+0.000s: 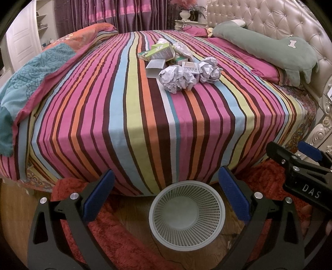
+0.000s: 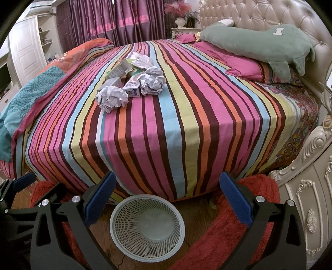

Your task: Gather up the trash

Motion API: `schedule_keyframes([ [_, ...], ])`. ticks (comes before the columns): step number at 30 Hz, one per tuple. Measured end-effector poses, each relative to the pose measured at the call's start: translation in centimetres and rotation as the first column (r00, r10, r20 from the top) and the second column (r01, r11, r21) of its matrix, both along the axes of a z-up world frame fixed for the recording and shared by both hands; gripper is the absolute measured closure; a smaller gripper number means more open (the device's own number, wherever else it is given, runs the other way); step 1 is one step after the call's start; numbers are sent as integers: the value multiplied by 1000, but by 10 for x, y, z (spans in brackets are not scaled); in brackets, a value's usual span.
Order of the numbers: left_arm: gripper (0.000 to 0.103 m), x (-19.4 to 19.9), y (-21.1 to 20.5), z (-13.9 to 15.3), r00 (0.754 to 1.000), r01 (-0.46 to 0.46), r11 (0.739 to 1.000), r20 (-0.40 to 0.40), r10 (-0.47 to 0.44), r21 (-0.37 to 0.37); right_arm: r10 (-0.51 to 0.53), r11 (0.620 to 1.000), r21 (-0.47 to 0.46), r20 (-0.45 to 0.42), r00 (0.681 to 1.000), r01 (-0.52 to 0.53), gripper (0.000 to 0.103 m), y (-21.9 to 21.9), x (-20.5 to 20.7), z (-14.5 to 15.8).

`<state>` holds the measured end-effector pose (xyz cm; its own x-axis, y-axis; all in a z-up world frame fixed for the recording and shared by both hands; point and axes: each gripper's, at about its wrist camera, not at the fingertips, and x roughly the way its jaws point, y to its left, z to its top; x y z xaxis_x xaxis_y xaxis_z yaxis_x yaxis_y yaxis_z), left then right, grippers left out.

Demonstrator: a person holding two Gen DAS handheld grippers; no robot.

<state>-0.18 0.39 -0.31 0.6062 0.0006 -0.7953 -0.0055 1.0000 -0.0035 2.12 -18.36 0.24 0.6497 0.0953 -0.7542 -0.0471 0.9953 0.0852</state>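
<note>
A bed covered by a striped sheet (image 1: 145,116) fills most of both views. A tufted cream headboard (image 1: 269,22) stands along the bed's right edge. A green plush toy (image 1: 267,49) with a white bone patch lies against the headboard, resting on a pink pillow (image 1: 263,68). A folded quilt (image 1: 37,70) in teal and orange lies along the bed's left edge. Purple curtains (image 1: 124,14) hang beyond the far edge. A white vase (image 2: 180,21) holding pink flowers stands on a stand near the far right corner. A white cabinet door (image 2: 27,47) is at far left. A red shag rug (image 2: 224,228) lies on the wood floor (image 2: 103,220) at the near edge. A carved cream nightstand (image 2: 309,199) stands beside the near right corner.
</note>
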Motion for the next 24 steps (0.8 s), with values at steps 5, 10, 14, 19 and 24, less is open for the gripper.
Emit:
schedule_keyframes([
  [5, 6, 0, 0, 0, 1000, -2, 1000, 0, 2, -1, -1, 1000, 1, -2, 1000, 1, 7, 0, 1, 0],
  [10, 6, 0, 0, 0, 1000, -1, 1000, 0, 1, -1, 0, 1000, 1, -2, 1000, 0, 7, 0, 0, -2],
  [14, 6, 2, 2, 0, 1000, -5, 1000, -1, 5, -3, -1, 1000, 1, -4, 1000, 1, 7, 0, 0, -1],
  [19, 6, 2, 1, 0, 1000, -5, 1000, -1, 5, -4, -1, 1000, 3, -5, 1000, 1, 7, 0, -1, -4],
  [24, 6, 1, 1, 1, 1000, -7, 1000, -2, 7, -9, 2, 1000, 2, -6, 1000, -2, 7, 0, 0, -4],
])
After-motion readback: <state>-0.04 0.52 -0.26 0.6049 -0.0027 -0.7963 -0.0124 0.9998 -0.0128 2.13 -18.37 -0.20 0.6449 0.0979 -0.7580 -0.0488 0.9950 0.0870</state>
